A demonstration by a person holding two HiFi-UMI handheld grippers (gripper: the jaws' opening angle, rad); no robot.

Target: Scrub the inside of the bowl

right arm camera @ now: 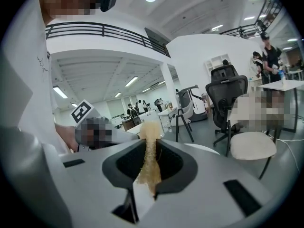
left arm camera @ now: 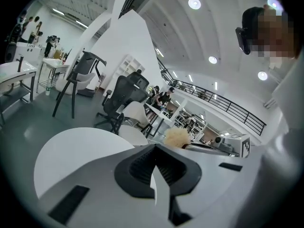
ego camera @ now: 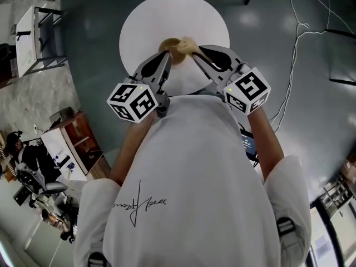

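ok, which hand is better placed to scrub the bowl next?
Right. Right tongs are shut on the tan fibrous scrubber at the brown bowl; left tongs are shut, holding no scrubber.

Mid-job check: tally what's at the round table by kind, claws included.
round white table: 1
brown bowl: 1
fibrous scrubber: 1
claws: 2 (left claw, right claw)
Total: 5
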